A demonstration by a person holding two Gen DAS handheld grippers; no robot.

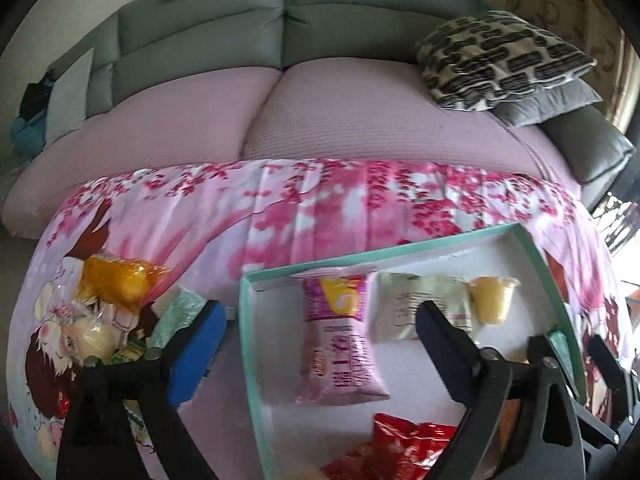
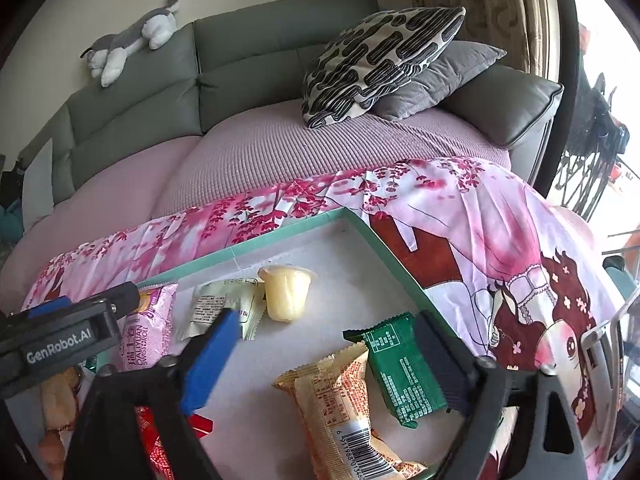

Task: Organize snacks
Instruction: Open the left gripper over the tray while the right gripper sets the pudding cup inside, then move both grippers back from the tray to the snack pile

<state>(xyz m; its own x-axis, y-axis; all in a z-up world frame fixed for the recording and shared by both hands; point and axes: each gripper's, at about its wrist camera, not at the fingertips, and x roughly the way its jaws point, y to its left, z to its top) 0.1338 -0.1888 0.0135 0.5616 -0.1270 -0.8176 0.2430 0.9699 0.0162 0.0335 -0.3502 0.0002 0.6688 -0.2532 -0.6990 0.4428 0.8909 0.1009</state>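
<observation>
While both sets of jaws stand spread wide with nothing between them, the shallow white tray with the mint-green rim (image 2: 280,236) sits on the pink blossom-print cloth (image 2: 460,208) over the table, holding most of the snacks. The left gripper (image 1: 320,344) hangs over the tray's left edge, one blue pad outside the rim, the pink foil wafer pouch (image 1: 340,340) lying beneath its gap. The right gripper (image 2: 332,356) hovers over the tray's right side, above the dark green flat sachet (image 2: 400,372) and the orange-and-cream wrapped cake (image 2: 340,408).

Up near the far rim rest the pale cream crinkled packet (image 2: 224,308) and, touching it, the small yellow jelly cup (image 2: 286,292) tipped on its side. A red foil bag (image 1: 400,448) sits at the near edge.

Still loose on the cloth beyond the tray's left edge is the heap of unsorted sweets, topped by an orange clear-wrapped candy (image 1: 116,284).

These all look light, I'd say. The pouches are soft and slick, liable to crumple or slide, so pinch across the flat middle or a crimped end seam. The jelly cup seems stiffer but rounded and rollable; take it across its walls, gently, sparing the film lid.
</observation>
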